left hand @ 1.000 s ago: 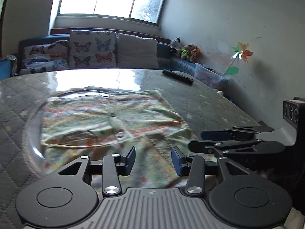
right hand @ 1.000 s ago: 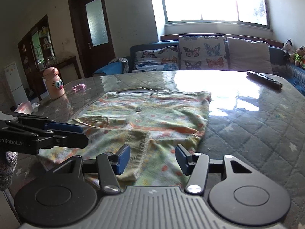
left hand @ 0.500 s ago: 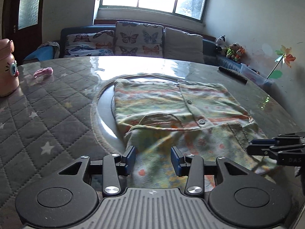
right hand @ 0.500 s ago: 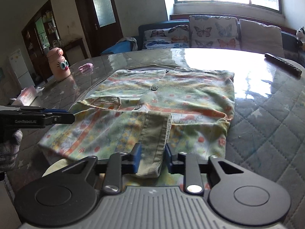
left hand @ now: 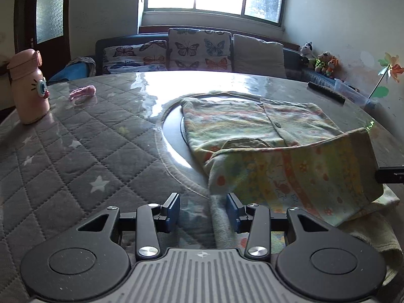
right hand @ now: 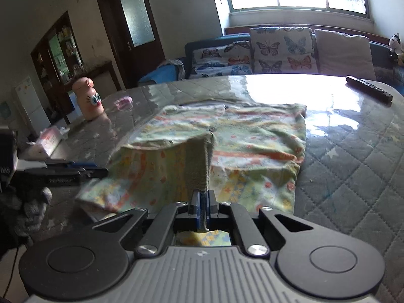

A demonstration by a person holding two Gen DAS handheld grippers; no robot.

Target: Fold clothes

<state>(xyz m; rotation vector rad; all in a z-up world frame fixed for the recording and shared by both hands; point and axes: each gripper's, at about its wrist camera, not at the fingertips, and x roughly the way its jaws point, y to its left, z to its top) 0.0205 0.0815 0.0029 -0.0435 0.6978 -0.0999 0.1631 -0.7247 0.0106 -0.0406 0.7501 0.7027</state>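
Between the clenched fingers of the right gripper, a ribbed cuff of the patterned shirt rises off the quilted table. The left gripper, jaws parted and grasping nothing, should pinch the hem beside its right finger before both lift evenly. Beyond: a butterfly-cushioned sofa.

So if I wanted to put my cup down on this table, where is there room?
Bare quilted cover lies between the pink bottle and the shirt, and right of the shirt, short of the remote. The near edge is crowded by both hand-held grippers.
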